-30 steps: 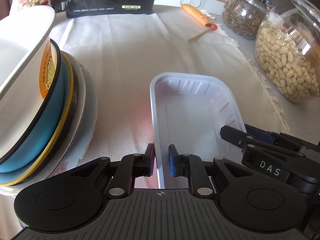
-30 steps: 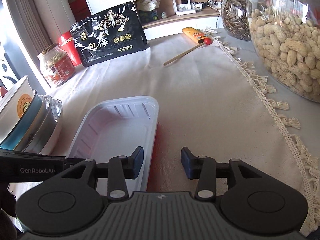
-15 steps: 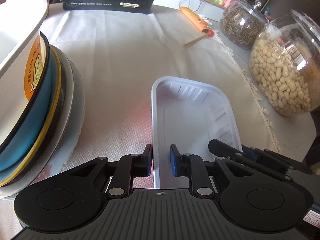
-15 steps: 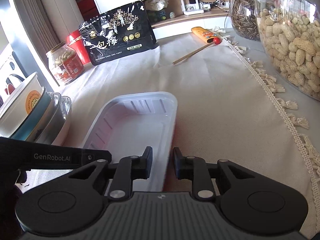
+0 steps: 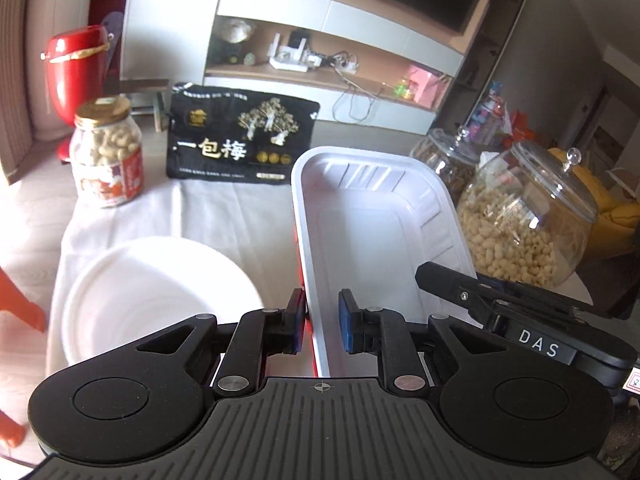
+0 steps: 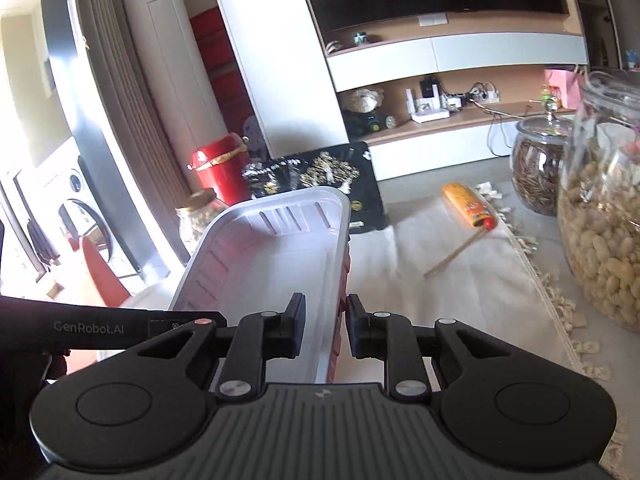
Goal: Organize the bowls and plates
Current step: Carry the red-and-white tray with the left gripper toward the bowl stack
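Both grippers, left gripper [image 5: 320, 326] and right gripper [image 6: 325, 326], clamp the white tray's [image 5: 372, 232] opposite rims; only the left view shows the white bowl [image 5: 160, 292] below.

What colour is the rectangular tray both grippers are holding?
White, the plastic tray shows best in the left wrist view.

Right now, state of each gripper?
Left gripper: shut on the white tray, left rim.
Right gripper: shut on the white tray, right rim.
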Demonstrator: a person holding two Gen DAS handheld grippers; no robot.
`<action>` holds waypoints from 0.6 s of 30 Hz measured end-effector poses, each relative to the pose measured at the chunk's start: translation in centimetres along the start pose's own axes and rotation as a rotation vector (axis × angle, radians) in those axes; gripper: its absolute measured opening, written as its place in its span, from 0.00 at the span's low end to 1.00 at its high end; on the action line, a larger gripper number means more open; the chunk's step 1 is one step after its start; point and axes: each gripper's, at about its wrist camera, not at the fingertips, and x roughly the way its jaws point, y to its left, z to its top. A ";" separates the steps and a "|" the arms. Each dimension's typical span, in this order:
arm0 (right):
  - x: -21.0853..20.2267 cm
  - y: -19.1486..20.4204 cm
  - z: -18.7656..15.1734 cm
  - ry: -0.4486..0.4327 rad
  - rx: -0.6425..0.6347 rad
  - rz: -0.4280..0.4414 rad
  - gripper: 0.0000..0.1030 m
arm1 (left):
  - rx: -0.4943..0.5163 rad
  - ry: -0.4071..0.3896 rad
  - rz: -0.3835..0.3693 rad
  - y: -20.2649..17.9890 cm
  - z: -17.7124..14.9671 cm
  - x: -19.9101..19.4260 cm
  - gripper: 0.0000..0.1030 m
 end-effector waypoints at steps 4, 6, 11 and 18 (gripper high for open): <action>1.5 5.7 1.8 -0.011 -0.073 0.079 0.21 | -0.006 -0.017 0.065 3.8 1.1 -3.4 0.19; 2.8 8.1 1.9 0.003 -0.117 0.076 0.22 | -0.045 -0.003 0.063 5.8 1.0 -3.9 0.19; 6.7 10.9 0.9 0.093 -0.139 0.036 0.22 | -0.144 0.023 0.004 10.9 -0.5 -2.6 0.19; 9.2 10.6 -1.2 0.169 -0.100 -0.005 0.22 | -0.245 0.116 -0.064 14.3 -1.3 0.3 0.19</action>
